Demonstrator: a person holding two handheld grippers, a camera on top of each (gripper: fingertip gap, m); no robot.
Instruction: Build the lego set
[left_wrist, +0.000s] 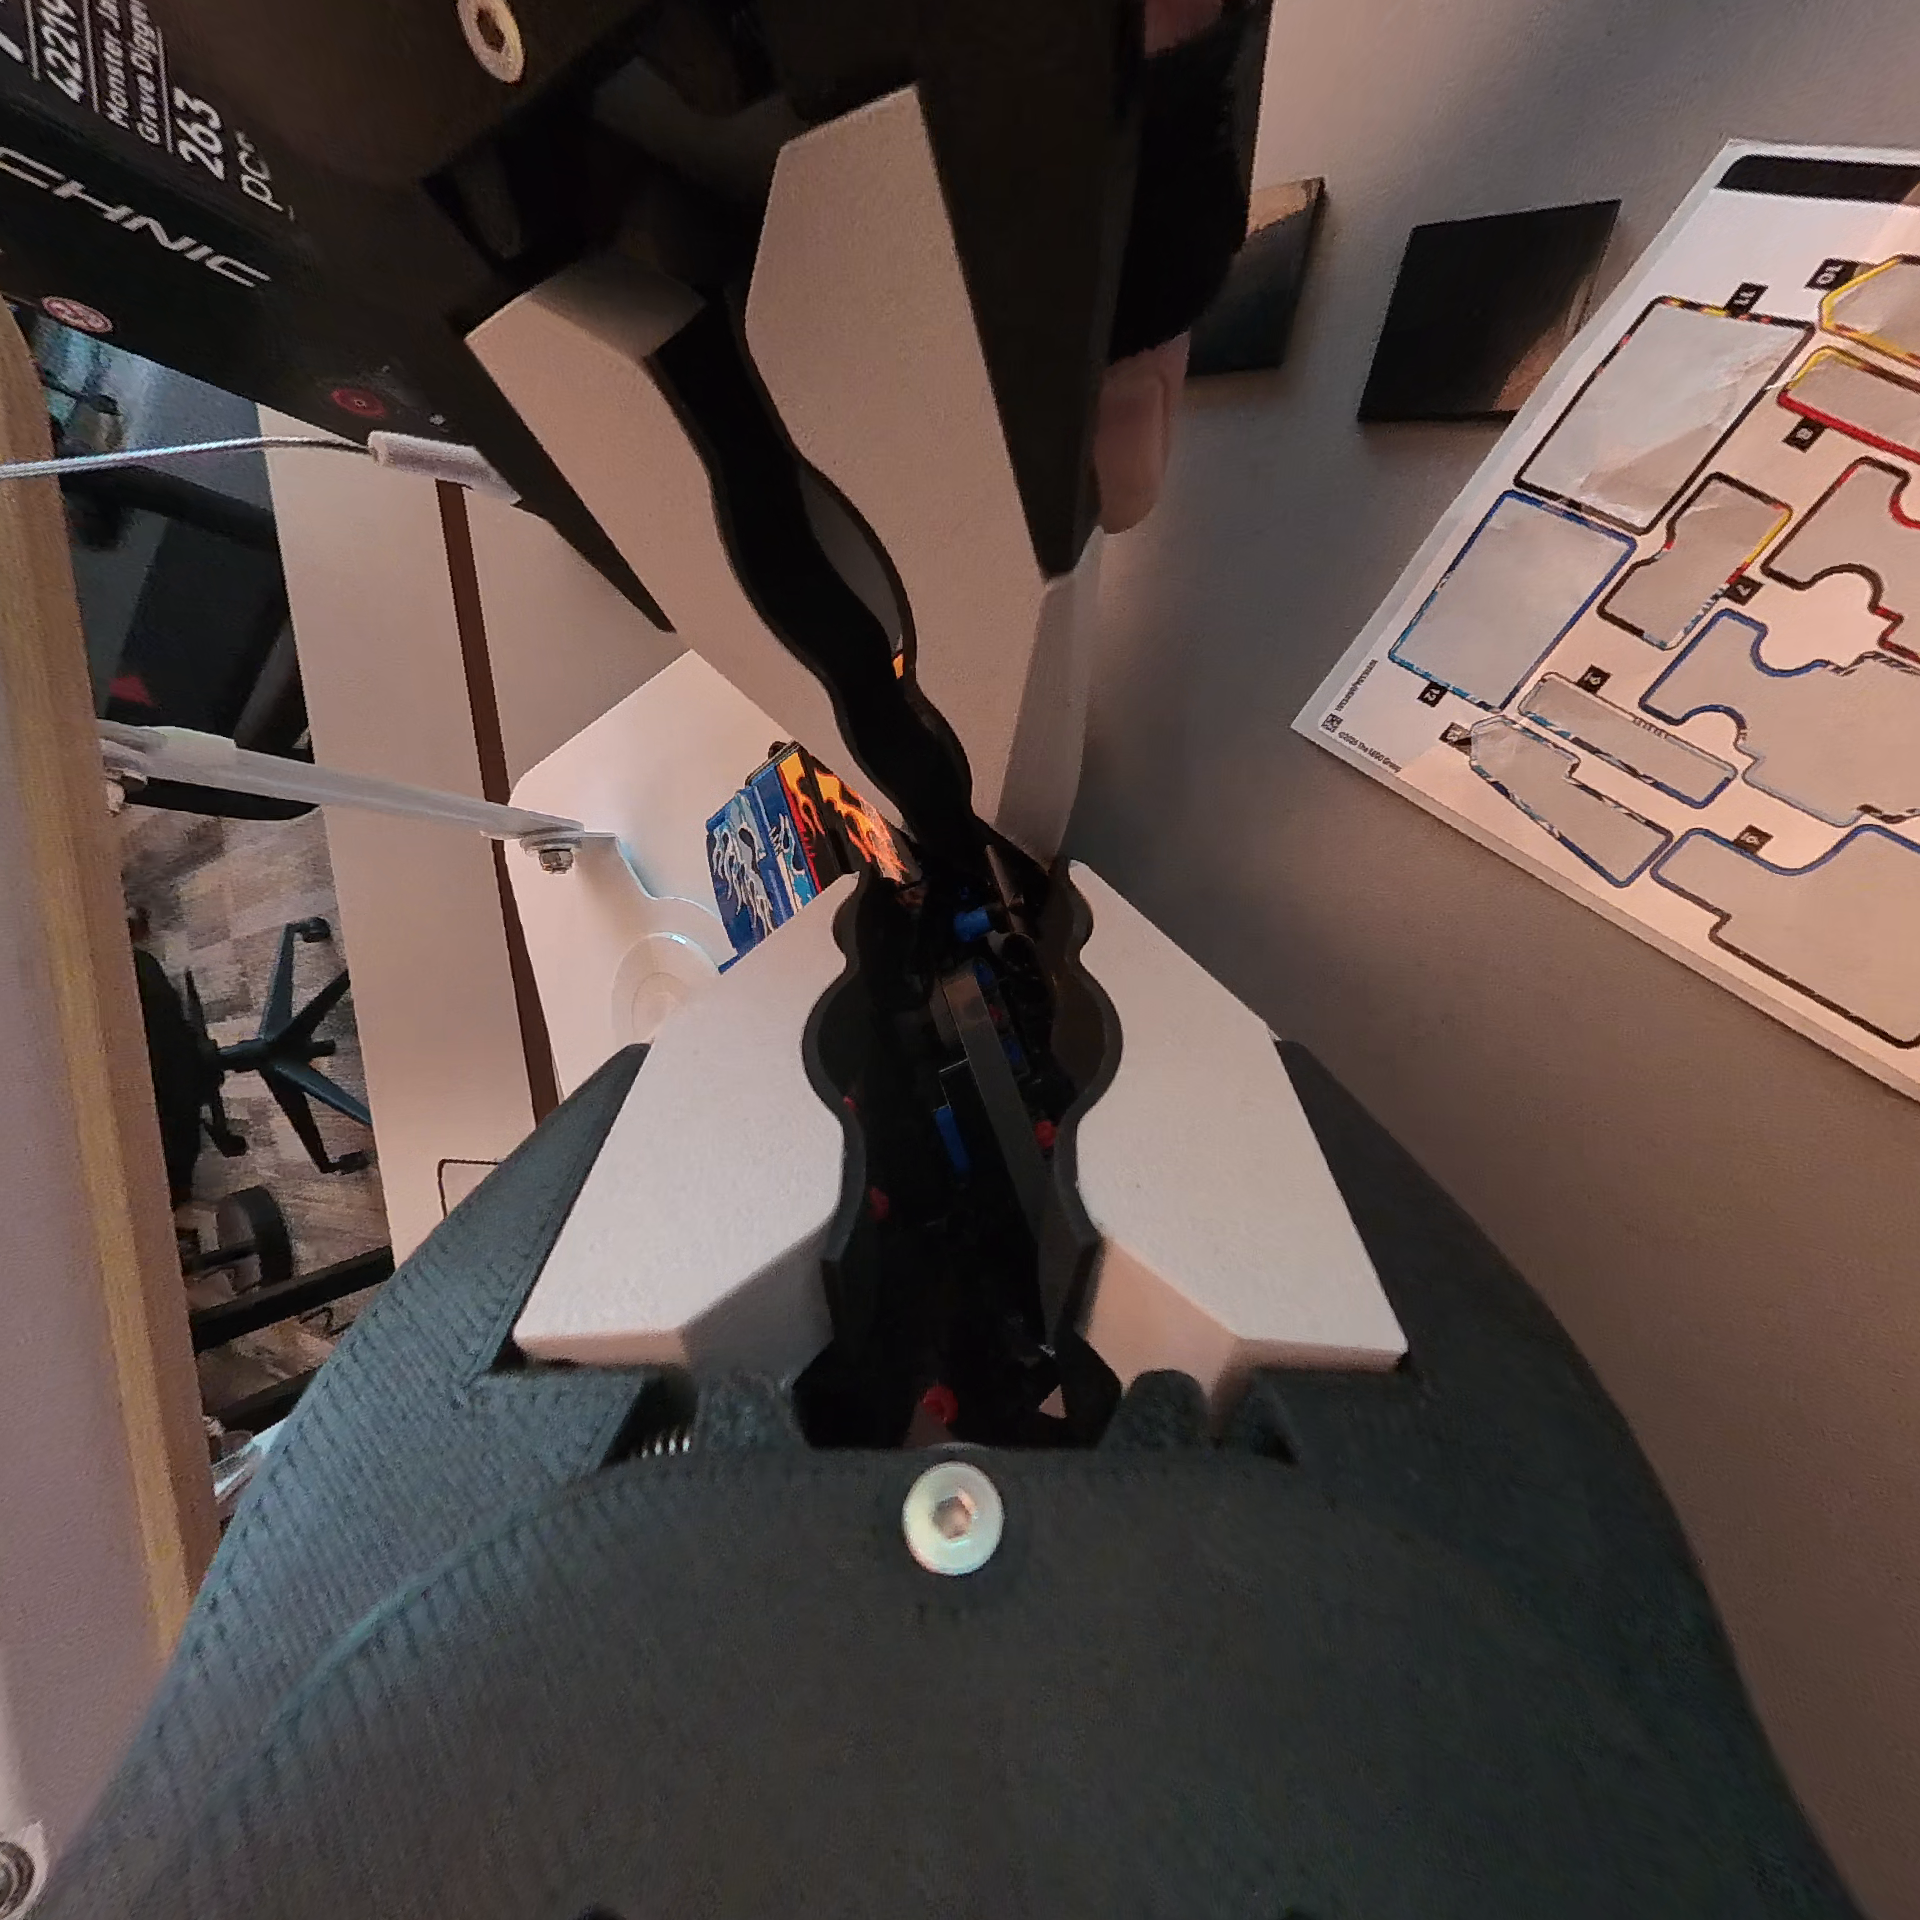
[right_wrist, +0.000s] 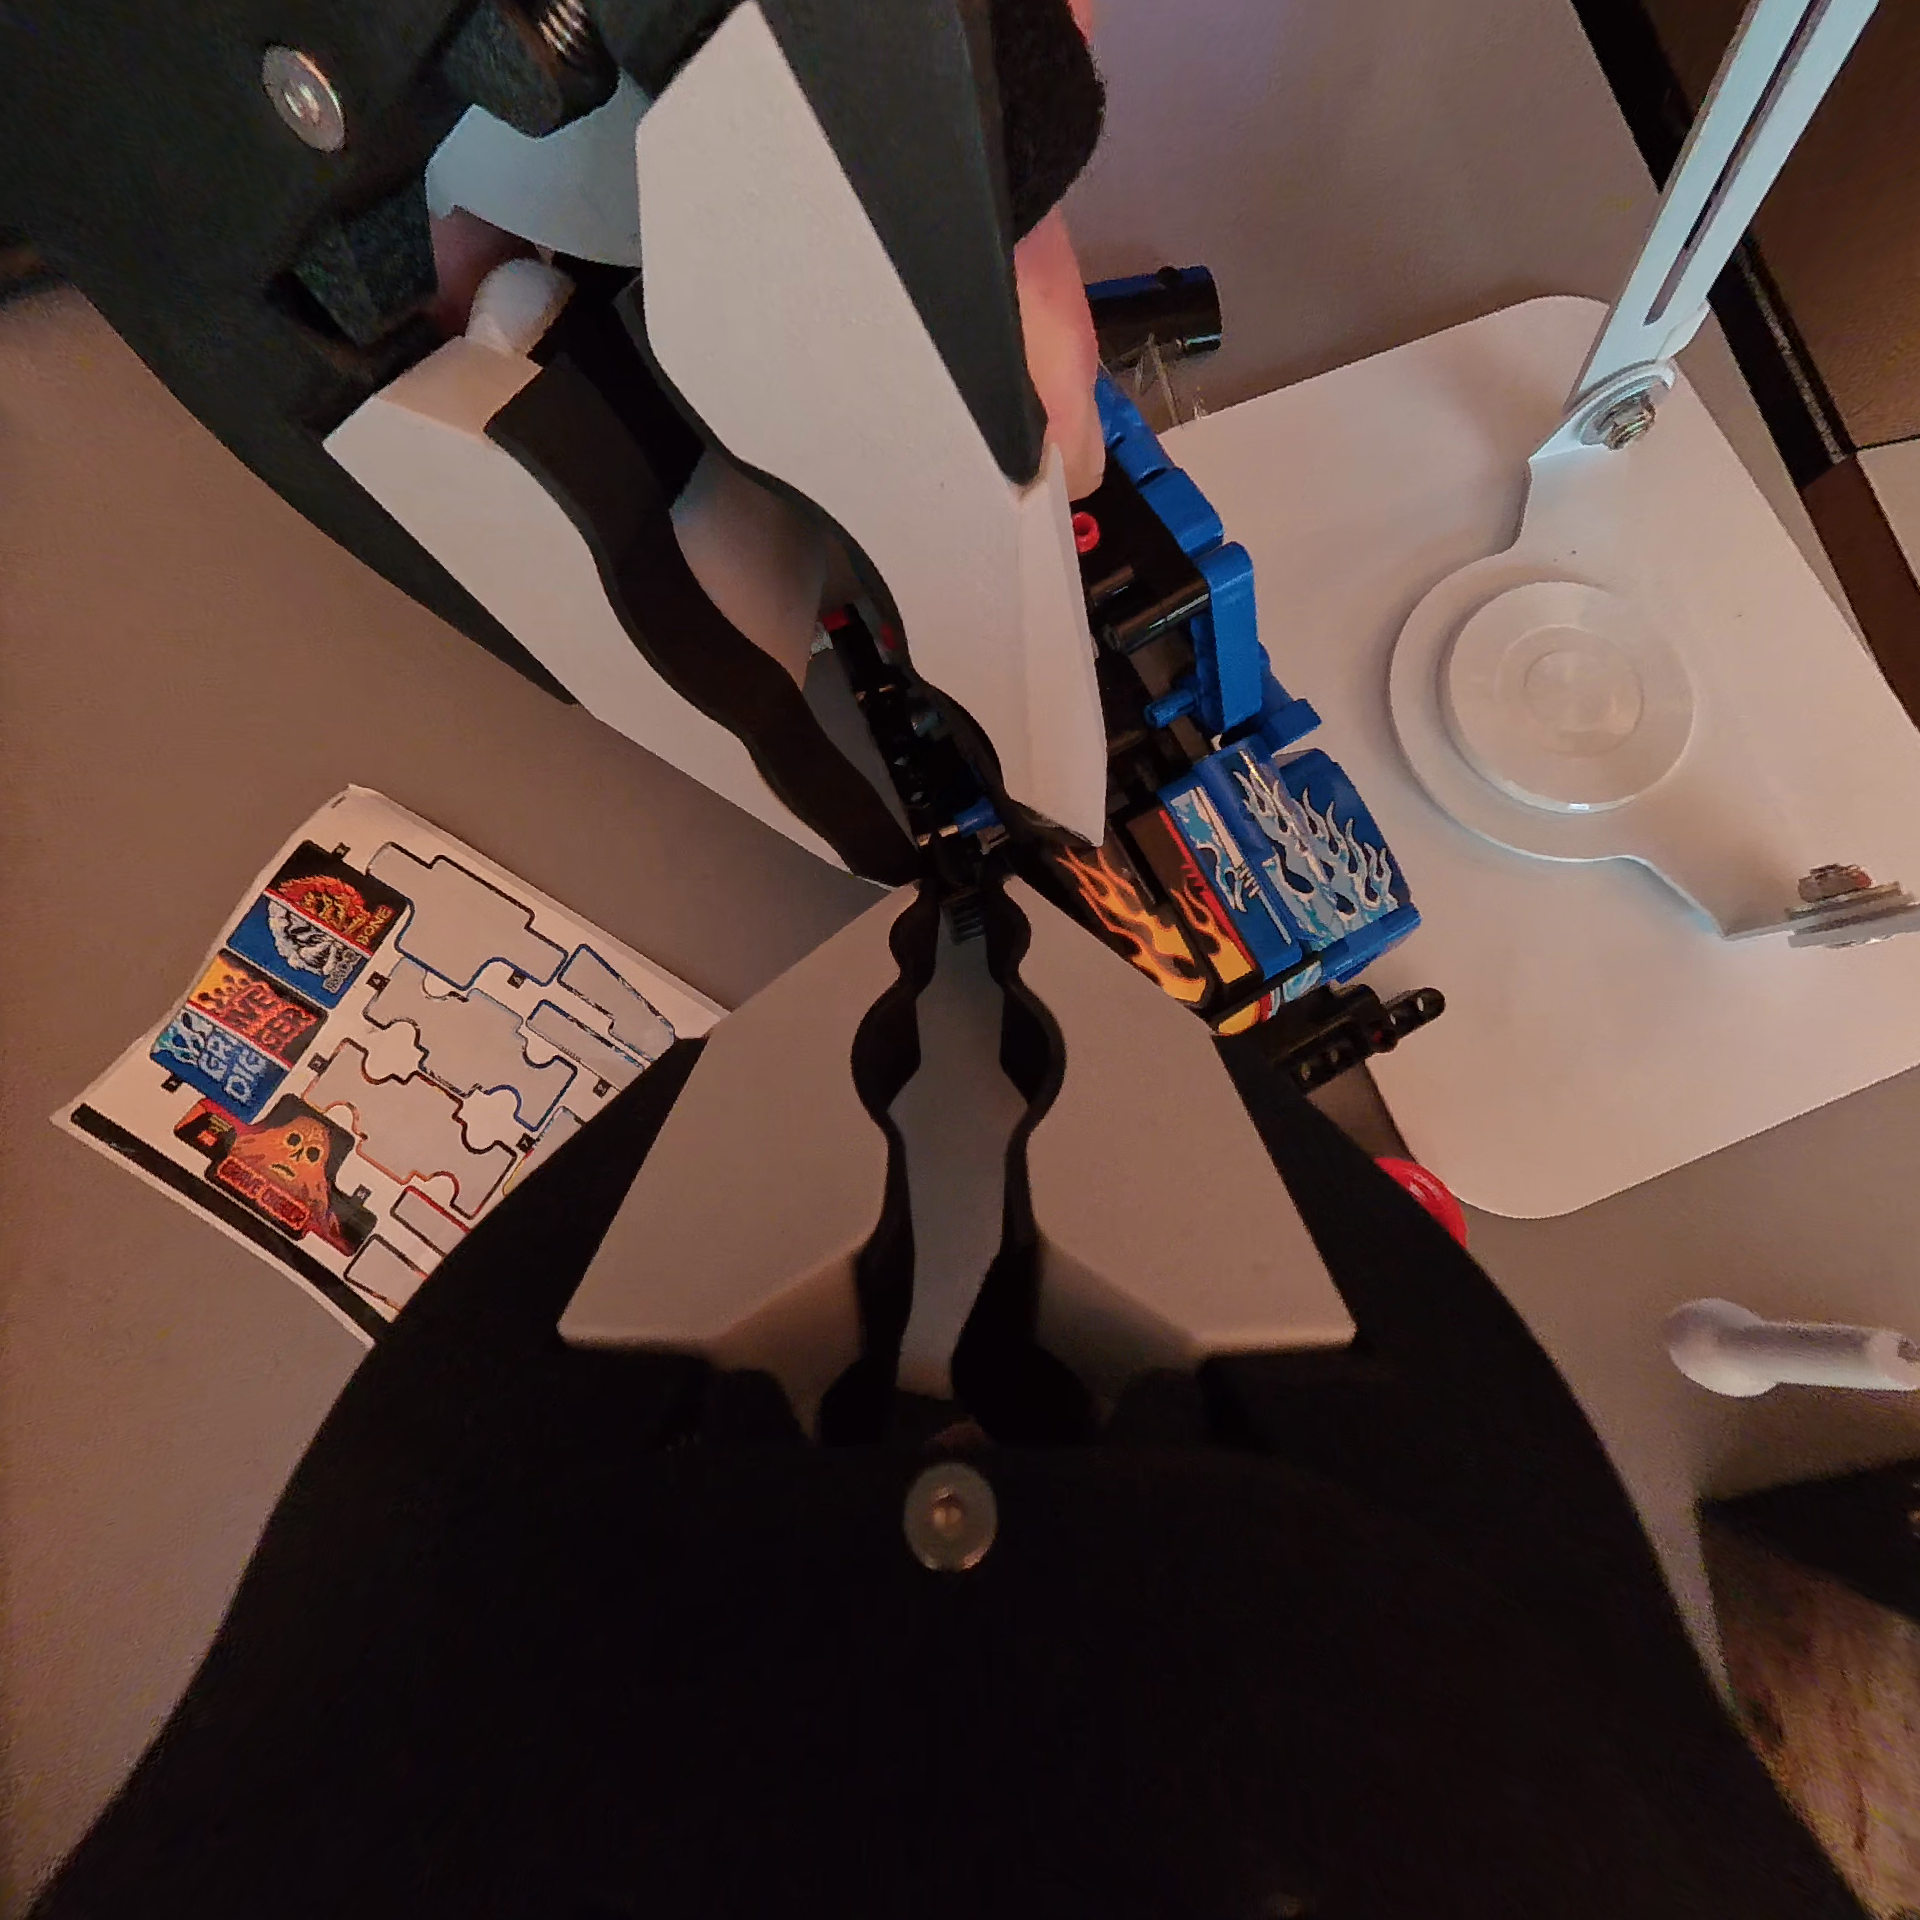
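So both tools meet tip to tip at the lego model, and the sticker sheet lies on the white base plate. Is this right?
Not quite. The sticker sheet lies on the grey table, beside the white base plate, as the right wrist view shows. The tools do meet at the lego model.

White stand base (right_wrist: 1714, 997) on grey table (right_wrist: 156, 623); office chair (left_wrist: 281, 1049) on floor beyond table edge.

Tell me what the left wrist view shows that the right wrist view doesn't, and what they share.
Left wrist view only: a black set box at top left and an office chair on the floor.

Right wrist view only: the model's blue frame, a red piece, a white tool.

Both: the sticker sheet, the flame-decorated lego model, the white stand base and both grippers meeting at the model.
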